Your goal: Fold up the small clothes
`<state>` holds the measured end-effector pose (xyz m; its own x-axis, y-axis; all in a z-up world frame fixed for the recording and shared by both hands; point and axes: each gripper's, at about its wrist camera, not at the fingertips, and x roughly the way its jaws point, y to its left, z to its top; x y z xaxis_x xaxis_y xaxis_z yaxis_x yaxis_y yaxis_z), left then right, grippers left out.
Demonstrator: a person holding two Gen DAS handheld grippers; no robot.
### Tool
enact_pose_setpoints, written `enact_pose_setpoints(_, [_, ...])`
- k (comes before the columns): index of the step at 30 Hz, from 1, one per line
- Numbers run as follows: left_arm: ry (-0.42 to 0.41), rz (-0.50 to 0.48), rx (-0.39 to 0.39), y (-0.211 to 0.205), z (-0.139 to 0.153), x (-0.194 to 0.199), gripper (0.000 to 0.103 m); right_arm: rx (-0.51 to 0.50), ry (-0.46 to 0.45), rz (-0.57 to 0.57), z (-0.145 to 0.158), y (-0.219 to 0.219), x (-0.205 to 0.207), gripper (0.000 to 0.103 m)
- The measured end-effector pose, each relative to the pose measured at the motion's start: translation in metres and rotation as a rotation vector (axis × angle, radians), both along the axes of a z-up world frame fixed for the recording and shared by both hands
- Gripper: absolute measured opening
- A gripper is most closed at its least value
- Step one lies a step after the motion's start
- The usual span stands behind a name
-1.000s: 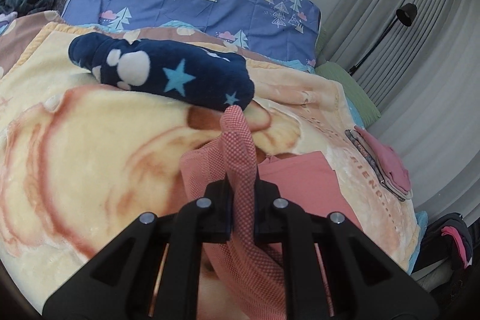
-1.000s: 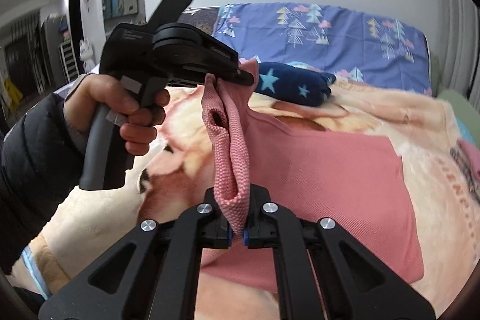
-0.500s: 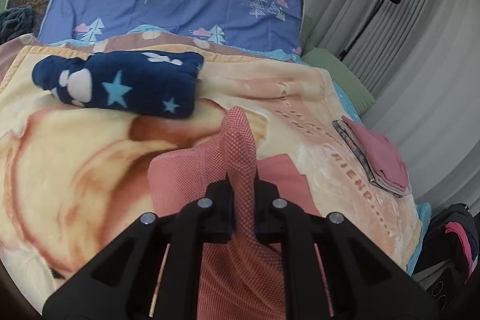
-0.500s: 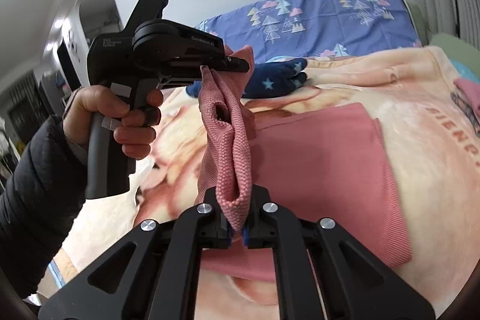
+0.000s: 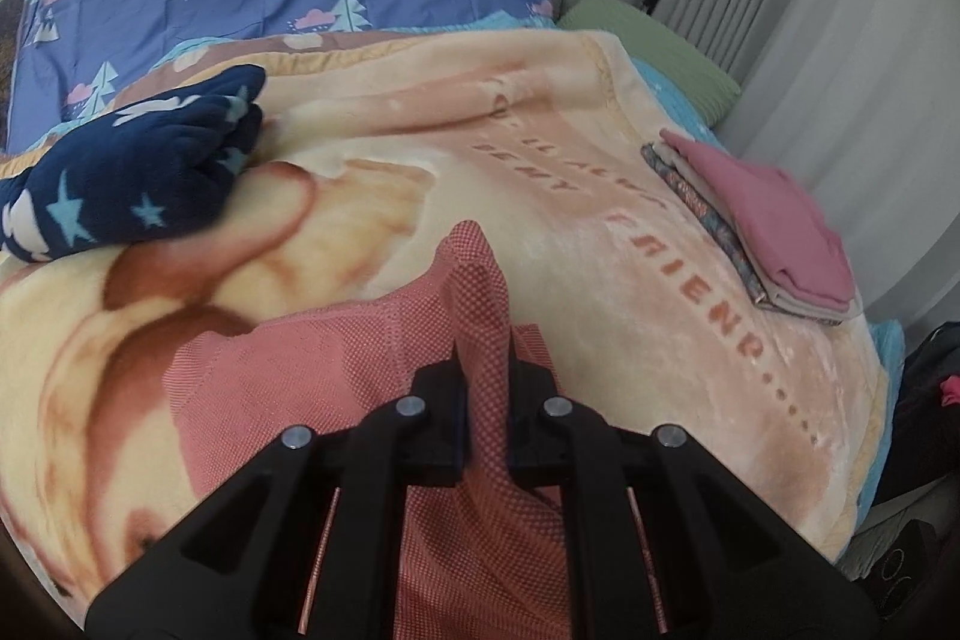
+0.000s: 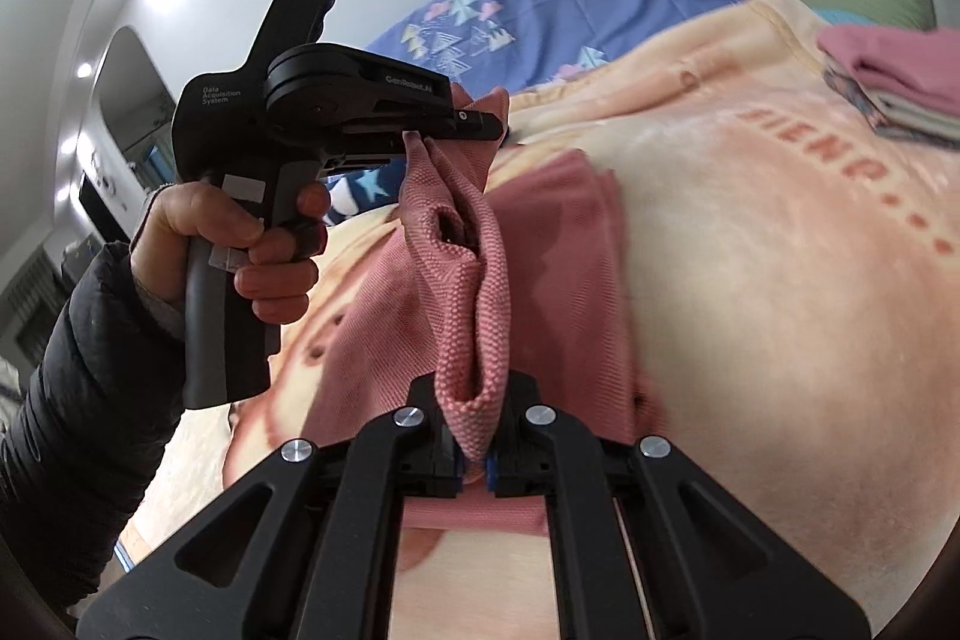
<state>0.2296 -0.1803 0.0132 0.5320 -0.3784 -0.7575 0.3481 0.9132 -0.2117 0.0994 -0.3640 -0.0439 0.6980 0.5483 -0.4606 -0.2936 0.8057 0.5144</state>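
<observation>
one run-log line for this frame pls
task: fold small clothes | left gripper: shut on pink garment | right gripper: shut on pink garment | folded stack: on blanket

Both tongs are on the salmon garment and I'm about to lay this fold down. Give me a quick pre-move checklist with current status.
1. Left tongs clamped on the salmon garment: ok, fabric pinched between the fingers.
2. Right tongs clamped on it: ok, a folded edge sits between the fingers.
3. Lifted edge taut between the two tongs: not ok, it sags and gapes open midway.
4. Rest of the garment flat on the blanket: ok where visible.
5. Landing area free: ok; navy star fleece and folded stack lie apart from it.
6. Corners aligned: cannot tell.
</observation>
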Motion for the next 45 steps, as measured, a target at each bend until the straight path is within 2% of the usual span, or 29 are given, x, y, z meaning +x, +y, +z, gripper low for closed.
enact_pose_setpoints(5, [0.024,-0.027,0.085,-0.028,-0.023,0.010,0.009,0.040,0.066,0.000,-0.015,-0.008,0.005,0.004])
enact_pose_setpoints(6, [0.030,-0.030,0.123,-0.034,-0.032,0.012,0.012,0.046,0.085,0.001,-0.018,-0.008,0.007,0.004])
enact_pose_setpoints(8, [0.034,-0.032,0.166,-0.042,-0.044,0.013,0.027,0.068,0.132,0.008,-0.027,-0.010,0.010,0.004])
enact_pose_setpoints(9, [0.029,-0.032,0.168,-0.043,-0.044,0.011,0.030,0.085,0.150,0.009,-0.031,-0.013,0.010,0.004])
enact_pose_setpoints(11, [0.010,-0.042,0.141,-0.041,-0.034,0.001,0.052,0.115,0.172,0.015,-0.035,-0.016,0.012,0.004])
enact_pose_setpoints(14, [-0.094,-0.061,0.112,-0.027,-0.003,-0.032,0.061,0.129,0.185,0.019,-0.037,-0.017,0.011,0.004])
enact_pose_setpoints(17, [-0.186,-0.064,0.134,-0.010,0.019,-0.076,0.069,0.130,0.185,0.024,-0.037,-0.016,0.010,0.005])
enact_pose_setpoints(20, [-0.235,-0.076,0.186,0.012,0.020,-0.131,0.073,0.152,0.199,0.030,-0.040,-0.018,0.011,0.005])
enact_pose_setpoints(23, [-0.234,-0.115,0.280,0.025,-0.004,-0.189,0.074,0.154,0.217,0.032,-0.042,-0.018,0.016,0.005])
enact_pose_setpoints(27, [-0.202,-0.096,0.365,0.037,-0.041,-0.229,0.074,0.125,0.213,0.024,-0.039,-0.016,0.015,0.005])
enact_pose_setpoints(31, [-0.163,0.015,0.425,0.050,-0.067,-0.227,0.075,0.095,0.211,0.014,-0.037,-0.014,0.016,0.005])
enact_pose_setpoints(33, [-0.149,0.048,0.402,0.057,-0.070,-0.221,0.076,0.077,0.209,0.009,-0.035,-0.013,0.017,0.005])
enact_pose_setpoints(39, [-0.199,0.066,0.415,0.059,-0.065,-0.227,0.076,0.083,0.221,0.009,-0.034,-0.016,0.020,0.005])
enact_pose_setpoints(45, [-0.176,0.090,0.353,0.072,-0.062,-0.231,0.076,0.090,0.232,0.017,-0.036,-0.019,0.022,0.006])
